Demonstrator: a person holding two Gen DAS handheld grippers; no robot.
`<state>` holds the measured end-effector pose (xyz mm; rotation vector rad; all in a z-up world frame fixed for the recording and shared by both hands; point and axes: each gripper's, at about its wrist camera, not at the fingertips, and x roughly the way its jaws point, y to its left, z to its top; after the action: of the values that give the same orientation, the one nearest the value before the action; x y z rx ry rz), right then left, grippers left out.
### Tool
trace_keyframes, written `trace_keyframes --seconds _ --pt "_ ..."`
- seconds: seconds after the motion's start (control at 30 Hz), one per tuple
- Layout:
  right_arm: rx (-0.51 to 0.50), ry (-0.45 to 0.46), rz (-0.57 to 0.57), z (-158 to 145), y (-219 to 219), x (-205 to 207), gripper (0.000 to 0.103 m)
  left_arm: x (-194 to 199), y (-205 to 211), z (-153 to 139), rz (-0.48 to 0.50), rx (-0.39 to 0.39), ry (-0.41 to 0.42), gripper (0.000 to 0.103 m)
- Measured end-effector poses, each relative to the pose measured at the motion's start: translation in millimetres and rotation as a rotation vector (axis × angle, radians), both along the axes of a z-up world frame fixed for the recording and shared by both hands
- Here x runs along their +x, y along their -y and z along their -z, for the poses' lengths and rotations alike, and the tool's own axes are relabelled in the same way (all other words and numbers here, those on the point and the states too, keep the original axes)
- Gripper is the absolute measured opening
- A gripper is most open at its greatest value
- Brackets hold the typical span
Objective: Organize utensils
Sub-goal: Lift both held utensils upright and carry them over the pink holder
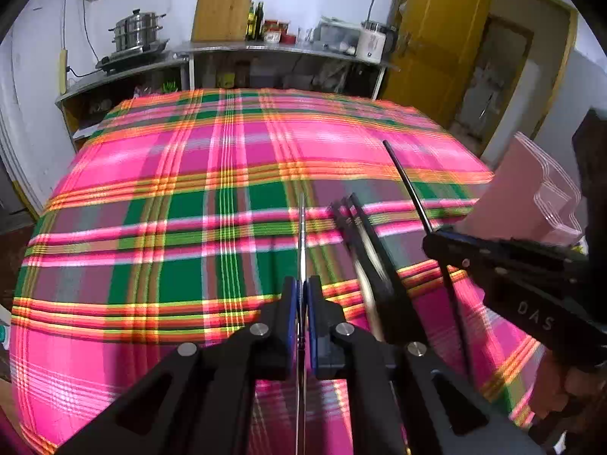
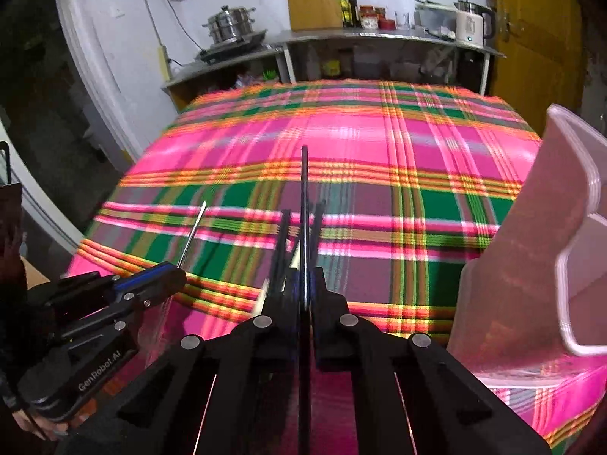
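Note:
My left gripper (image 1: 302, 292) is shut on a thin silver utensil (image 1: 302, 235) that sticks forward above the plaid cloth. It also shows in the right wrist view (image 2: 167, 269), with the silver utensil (image 2: 193, 231) poking out. My right gripper (image 2: 304, 284) is shut on a thin black utensil (image 2: 304, 208); in the left wrist view it (image 1: 436, 237) holds that black utensil (image 1: 406, 182) tilted up. Several black utensils and one pale one (image 1: 364, 250) lie on the cloth between the grippers. A translucent organizer container (image 2: 550, 246) stands at the right.
The table has a pink, green and orange plaid cloth (image 1: 189, 189). Behind it is a metal counter (image 1: 265, 49) with a steamer pot (image 1: 138, 32), a wooden board, bottles and a white kettle (image 2: 470, 24). A yellow door (image 1: 440, 38) is at the back right.

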<state>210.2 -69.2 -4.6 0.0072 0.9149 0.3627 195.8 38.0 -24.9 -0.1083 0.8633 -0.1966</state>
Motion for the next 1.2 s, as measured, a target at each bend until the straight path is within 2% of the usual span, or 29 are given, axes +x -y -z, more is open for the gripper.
trace_keyframes --seconds 0.23,0.43,0.77,1.2 --pt "0.044 0.069 -0.006 -38 13 -23 0.006 -24 -4 -43 0.009 -0.023 0.076 0.006" --pt "0.075 0.109 0.004 -60 24 -43 0.006 -41 -3 -63 0.010 -0.039 0.101 0.006" --pt "0.114 0.170 0.020 -91 48 -74 0.006 -67 18 -102 0.050 -0.025 0.166 0.006" --pt "0.152 0.242 0.063 -121 86 -104 0.006 -81 59 -131 0.132 -0.033 0.223 0.006"
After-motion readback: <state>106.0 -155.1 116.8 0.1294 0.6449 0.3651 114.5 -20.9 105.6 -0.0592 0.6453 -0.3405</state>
